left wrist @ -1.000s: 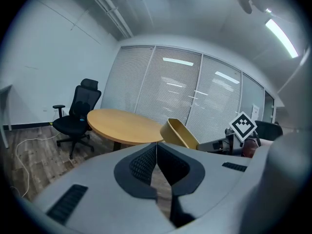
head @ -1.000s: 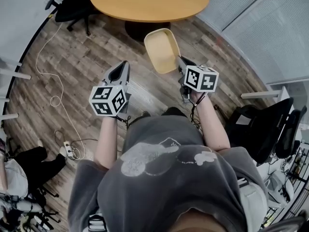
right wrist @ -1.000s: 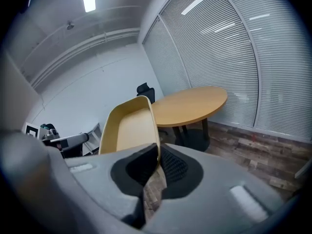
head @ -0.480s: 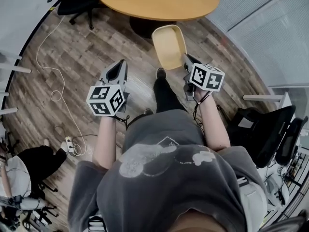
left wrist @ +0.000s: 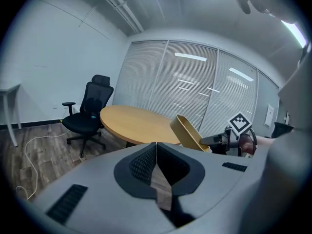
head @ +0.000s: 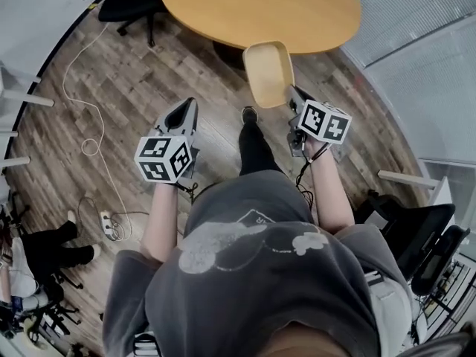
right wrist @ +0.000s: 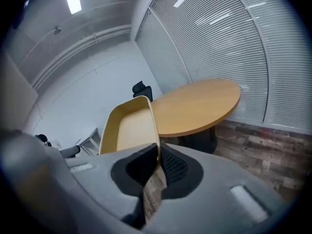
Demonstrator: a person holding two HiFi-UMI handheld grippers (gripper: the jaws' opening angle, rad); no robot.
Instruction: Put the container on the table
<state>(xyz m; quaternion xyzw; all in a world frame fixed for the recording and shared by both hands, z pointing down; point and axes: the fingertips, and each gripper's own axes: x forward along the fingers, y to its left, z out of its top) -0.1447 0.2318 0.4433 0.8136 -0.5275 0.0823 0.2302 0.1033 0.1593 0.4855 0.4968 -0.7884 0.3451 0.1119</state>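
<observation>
Pinching 1 container [head: 269, 73], right claw [right wrist: 158, 152]; 1 table [head: 253, 6].

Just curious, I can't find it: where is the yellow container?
In the head view, the container is in the air, its rim pinched by the right gripper, at the near edge of the round table.

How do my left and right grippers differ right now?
The left gripper has its jaws shut on nothing, while the right gripper is shut on the rim of the tan plastic container. In the head view, the right gripper reaches nearer the round wooden table than the left gripper. Both are grey, carry a marker cube and point toward the table.
</observation>
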